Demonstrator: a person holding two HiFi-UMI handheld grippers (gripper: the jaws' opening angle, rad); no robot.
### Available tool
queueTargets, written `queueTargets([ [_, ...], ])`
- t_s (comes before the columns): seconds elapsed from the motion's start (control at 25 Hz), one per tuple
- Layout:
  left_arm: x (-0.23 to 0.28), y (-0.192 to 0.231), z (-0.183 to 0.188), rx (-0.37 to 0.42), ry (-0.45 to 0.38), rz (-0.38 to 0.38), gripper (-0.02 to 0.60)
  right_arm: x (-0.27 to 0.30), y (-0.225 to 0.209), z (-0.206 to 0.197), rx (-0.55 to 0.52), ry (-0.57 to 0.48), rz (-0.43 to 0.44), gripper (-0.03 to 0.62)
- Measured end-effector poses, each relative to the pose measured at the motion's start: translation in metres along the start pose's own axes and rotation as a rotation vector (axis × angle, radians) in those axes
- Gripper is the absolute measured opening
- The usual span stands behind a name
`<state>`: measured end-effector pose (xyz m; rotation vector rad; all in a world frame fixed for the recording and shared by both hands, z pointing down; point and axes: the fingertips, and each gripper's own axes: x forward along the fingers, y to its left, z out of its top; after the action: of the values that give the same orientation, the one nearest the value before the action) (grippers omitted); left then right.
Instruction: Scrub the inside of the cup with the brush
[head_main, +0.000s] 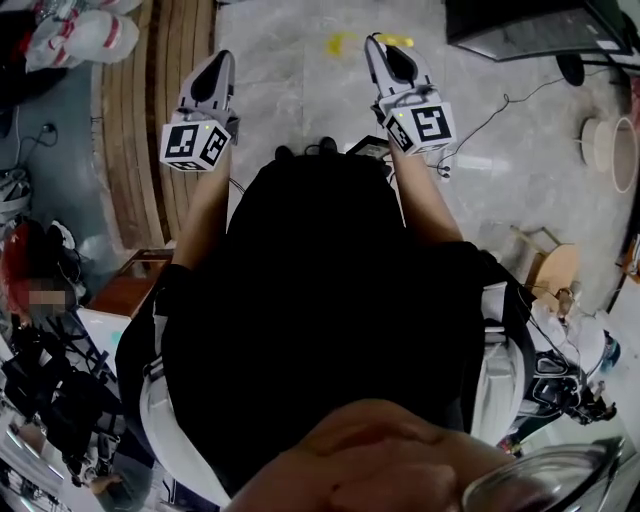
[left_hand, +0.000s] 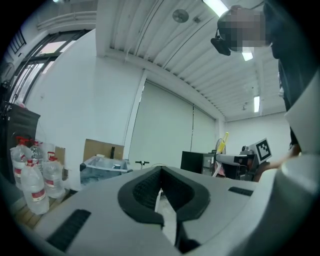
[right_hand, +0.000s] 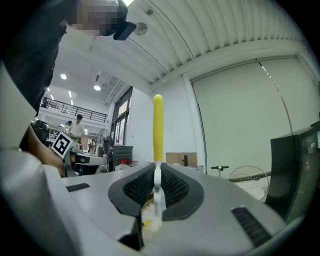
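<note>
The left gripper (left_hand: 161, 174) holds its jaws pressed together. Water bottles (left_hand: 35, 176) stand far left of the jaws, with a clear bin (left_hand: 102, 165) beyond them.

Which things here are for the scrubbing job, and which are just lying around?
For the job: brush, clamped in the right hand-held gripper; left hand-held gripper, shut and empty. No cup shows.
Lying about: water bottles; plastic bin; cardboard box.
</note>
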<state>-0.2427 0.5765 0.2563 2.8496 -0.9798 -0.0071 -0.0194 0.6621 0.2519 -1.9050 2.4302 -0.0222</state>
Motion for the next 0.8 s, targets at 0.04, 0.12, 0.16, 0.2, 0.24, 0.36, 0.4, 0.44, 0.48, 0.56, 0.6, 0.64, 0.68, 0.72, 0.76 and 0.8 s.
queueTargets([
  [0.04, 0.0, -0.005, 0.002, 0.005, -0.005, -0.004, 0.012, -0.004, -0.004, 0.002, 0.008, -0.001, -0.004, 0.041],
  [0.12, 0.001, -0.014, 0.005, 0.014, -0.011, -0.006, 0.012, -0.014, -0.013, 0.008, 0.007, -0.009, -0.008, 0.041],
  [0.16, 0.002, -0.018, 0.007, 0.018, -0.013, -0.003, 0.012, -0.019, -0.016, 0.011, -0.002, -0.016, -0.007, 0.041],
  [0.2, 0.003, -0.022, 0.009, 0.022, -0.016, 0.0, 0.012, -0.023, -0.019, 0.014, -0.015, -0.02, -0.005, 0.041],
  [0.24, 0.004, -0.025, 0.01, 0.023, -0.021, -0.001, 0.012, -0.026, -0.021, 0.016, -0.029, -0.022, -0.003, 0.041],
  [0.36, 0.008, -0.039, 0.014, 0.009, -0.049, -0.037, 0.012, -0.034, -0.03, 0.014, -0.033, -0.015, 0.003, 0.041],
  [0.4, 0.009, -0.044, 0.014, 0.007, -0.053, -0.052, 0.012, -0.037, -0.033, 0.013, -0.021, -0.011, 0.005, 0.041],
  [0.44, 0.01, -0.048, 0.014, 0.009, -0.049, -0.062, 0.012, -0.038, -0.034, 0.011, -0.013, -0.008, 0.009, 0.041],
  [0.48, 0.011, -0.051, 0.012, 0.015, -0.039, -0.067, 0.012, -0.039, -0.035, 0.009, -0.013, -0.008, 0.013, 0.041],
  [0.56, 0.015, -0.049, 0.008, 0.02, -0.012, -0.065, 0.012, -0.036, -0.037, 0.007, -0.021, -0.008, 0.011, 0.041],
  [0.6, 0.017, -0.046, 0.006, 0.017, -0.006, -0.06, 0.012, -0.034, -0.039, 0.006, -0.019, -0.005, 0.005, 0.041],
  [0.64, 0.018, -0.043, 0.004, 0.009, -0.007, -0.054, 0.012, -0.032, -0.042, 0.005, -0.012, -0.002, -0.001, 0.041],
  [0.68, 0.02, -0.041, 0.003, 0.002, -0.01, -0.049, 0.012, -0.03, -0.044, 0.004, -0.006, 0.0, -0.005, 0.041],
  [0.72, 0.023, -0.039, 0.002, -0.002, -0.013, -0.046, 0.012, -0.029, -0.045, 0.004, -0.006, 0.002, -0.006, 0.041],
  [0.76, 0.027, -0.038, 0.001, -0.004, -0.014, -0.044, 0.012, -0.027, -0.048, 0.002, -0.009, 0.004, -0.005, 0.041],
  [0.8, 0.032, -0.037, -0.001, -0.006, -0.013, -0.044, 0.012, -0.024, -0.05, 0.001, -0.011, 0.008, -0.003, 0.041],
])
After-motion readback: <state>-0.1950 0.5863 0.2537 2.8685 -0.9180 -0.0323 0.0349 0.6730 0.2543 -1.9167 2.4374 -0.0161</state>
